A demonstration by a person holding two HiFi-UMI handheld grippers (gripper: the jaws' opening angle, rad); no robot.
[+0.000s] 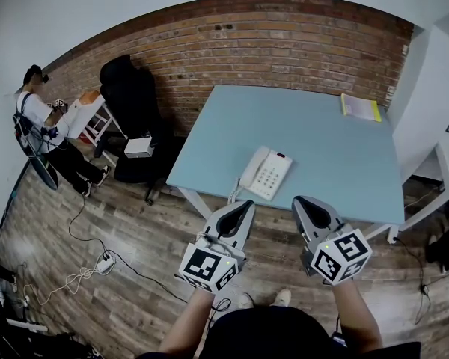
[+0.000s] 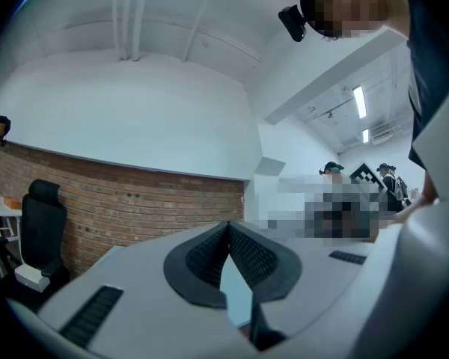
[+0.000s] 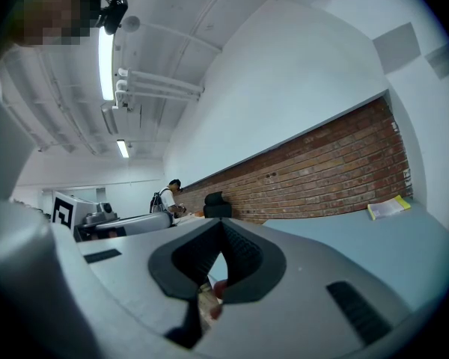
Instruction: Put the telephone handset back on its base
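Hovering short of white telephone, left gripper and right gripper, fingers pressed together, empty.

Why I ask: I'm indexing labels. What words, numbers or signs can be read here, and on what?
Nothing here can be read.
Telephone: key markings too small to read.
Yellow booklet: print too small to read.
Marker cubes: black-and-white square patterns, no letters.
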